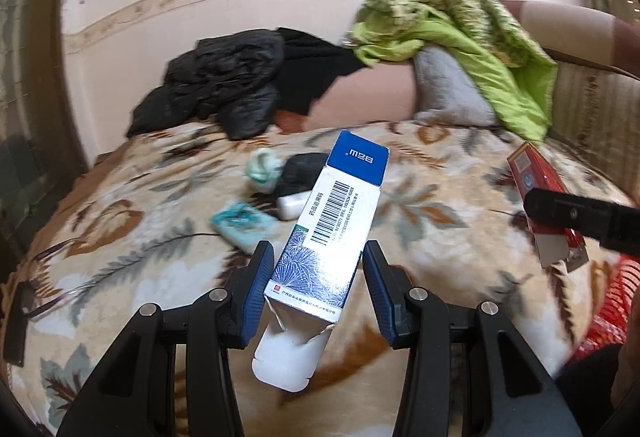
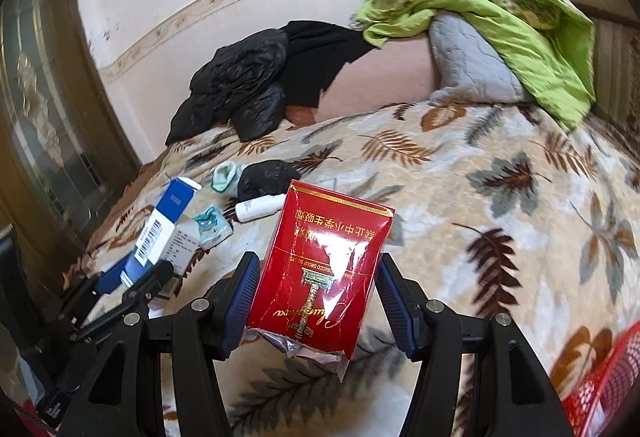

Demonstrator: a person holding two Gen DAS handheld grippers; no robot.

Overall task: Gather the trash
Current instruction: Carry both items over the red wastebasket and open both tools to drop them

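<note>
My left gripper (image 1: pixel 318 257) is shut on a blue and white carton (image 1: pixel 336 221) with a barcode and an open lower flap, held above the bed. My right gripper (image 2: pixel 318 269) is shut on a red cigarette pack (image 2: pixel 326 261) with a torn bottom. Each shows in the other view: the red pack (image 1: pixel 536 181) at right, the carton (image 2: pixel 164 225) at left. On the leaf-patterned blanket (image 2: pixel 480 217) lie a teal wrapper (image 2: pixel 210 223), a white tube (image 2: pixel 260 207), a crumpled black bag (image 2: pixel 268 175) and a pale green wad (image 2: pixel 224 175).
A red mesh basket (image 2: pixel 608 385) sits at the lower right, also in the left wrist view (image 1: pixel 612 309). Black clothes (image 2: pixel 248 89), a grey pillow (image 2: pixel 472 69) and a green quilt (image 2: pixel 500 9) lie at the bed's head by the wall. A dark door (image 2: pixel 36 117) stands left.
</note>
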